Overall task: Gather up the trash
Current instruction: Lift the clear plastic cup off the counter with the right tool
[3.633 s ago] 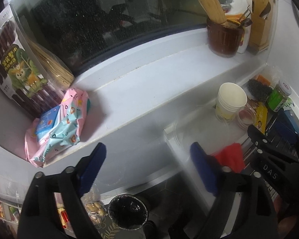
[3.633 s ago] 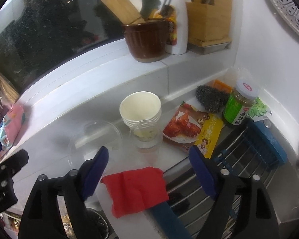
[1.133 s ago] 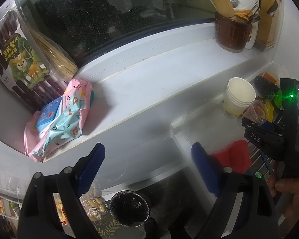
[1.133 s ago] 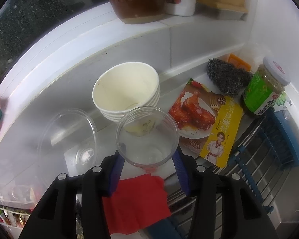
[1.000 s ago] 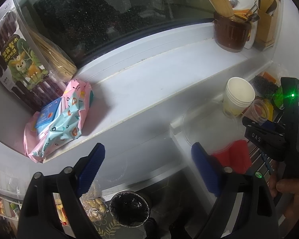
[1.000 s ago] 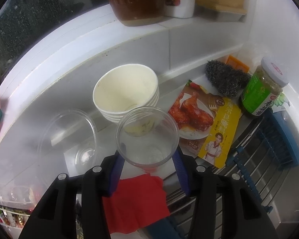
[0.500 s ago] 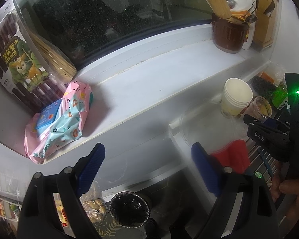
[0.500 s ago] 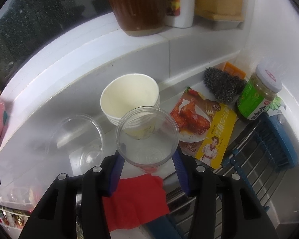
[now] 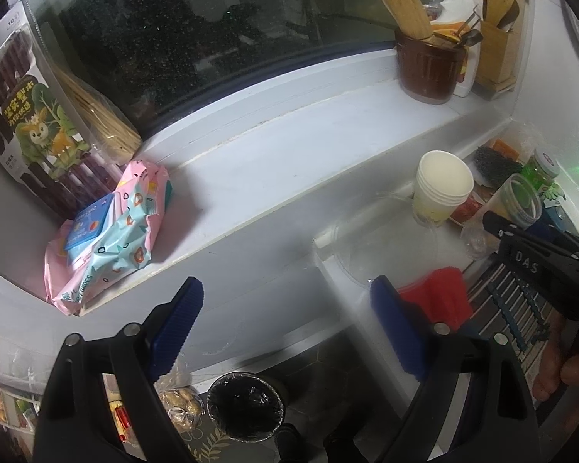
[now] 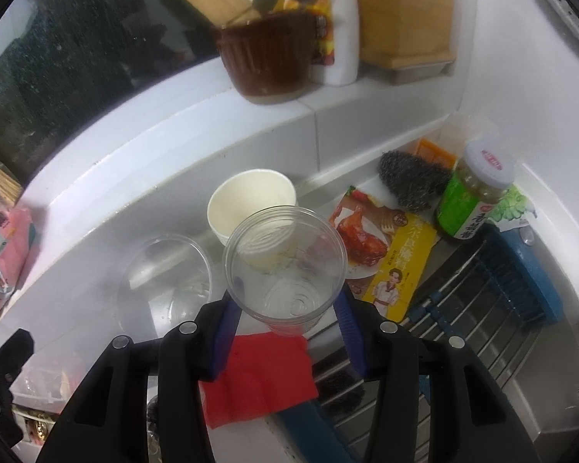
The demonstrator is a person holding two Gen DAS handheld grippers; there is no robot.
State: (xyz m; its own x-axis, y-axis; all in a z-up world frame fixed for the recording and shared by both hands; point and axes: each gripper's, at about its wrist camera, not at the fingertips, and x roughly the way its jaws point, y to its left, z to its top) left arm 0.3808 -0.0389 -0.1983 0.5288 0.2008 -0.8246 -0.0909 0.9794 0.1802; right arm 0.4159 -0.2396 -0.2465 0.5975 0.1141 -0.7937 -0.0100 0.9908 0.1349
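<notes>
My right gripper [image 10: 285, 308] is shut on a clear plastic cup [image 10: 285, 266], held upright above the counter; the left wrist view shows the same cup [image 9: 515, 202] at the right edge. Behind it stands a stack of white paper cups [image 10: 251, 200]. A clear plastic lid [image 10: 166, 270] lies to the left, a red napkin [image 10: 258, 378] below the cup, and a chicken seasoning packet [image 10: 386, 247] to the right. My left gripper [image 9: 285, 324] is open and holds nothing, hovering over the counter's front edge. A black-lined bin [image 9: 245, 411] stands on the floor below it.
A window ledge [image 9: 289, 154] carries a pink wipes pack [image 9: 112, 231], a brown utensil pot [image 9: 428, 65] and a wooden knife block [image 10: 405, 11]. A green jar [image 10: 471, 196], a steel scourer [image 10: 409, 181] and a blue brush [image 10: 521, 274] on a drying rack crowd the right.
My right gripper has risen with the clear cup, so the paper cups and counter look farther off. The left gripper has stayed put and open.
</notes>
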